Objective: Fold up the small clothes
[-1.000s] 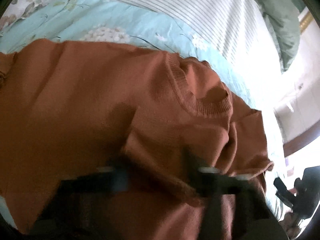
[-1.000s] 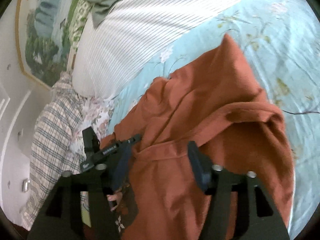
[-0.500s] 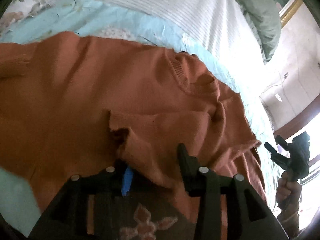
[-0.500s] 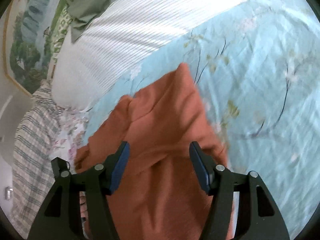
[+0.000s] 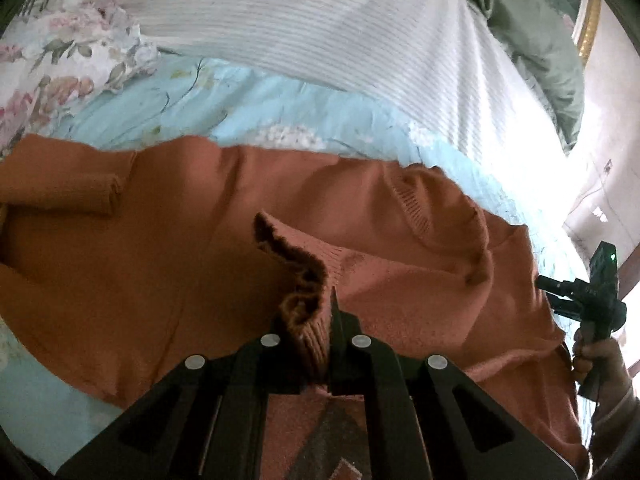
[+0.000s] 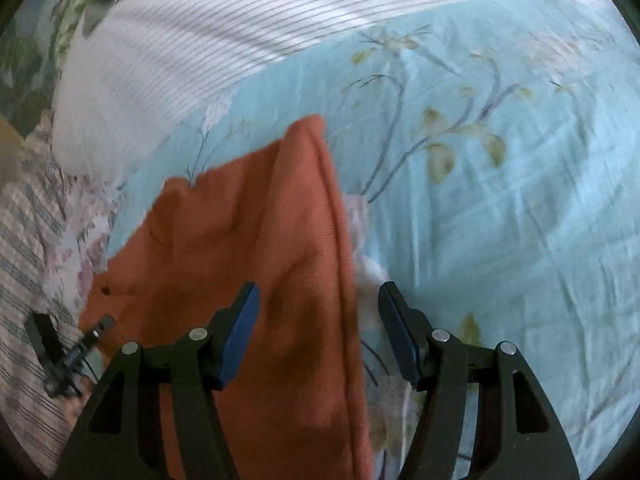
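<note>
A rust-orange knit sweater (image 5: 168,264) lies spread on the light blue floral bedsheet (image 5: 192,108). Its ribbed neck (image 5: 436,216) points right and one sleeve (image 5: 60,192) is folded over at far left. My left gripper (image 5: 316,320) is shut on a ribbed cuff or hem edge (image 5: 300,280), lifting it into a ridge above the body. In the right wrist view my right gripper (image 6: 318,320) is open, jaws wide, straddling the sweater's right edge (image 6: 280,248) without gripping it. The right gripper also shows at the right edge of the left wrist view (image 5: 588,296).
A white striped pillow (image 5: 340,32) lies behind the sweater, with a green cloth (image 5: 540,40) at back right. Floral bedding (image 5: 60,52) lies at the left. In the right wrist view the blue sheet (image 6: 500,200) stretches right and checked fabric (image 6: 24,240) sits at left.
My left gripper has closed on the sweater's ribbed edge and pulled it up. My right gripper has swung toward the sweater's right edge and stayed open.
</note>
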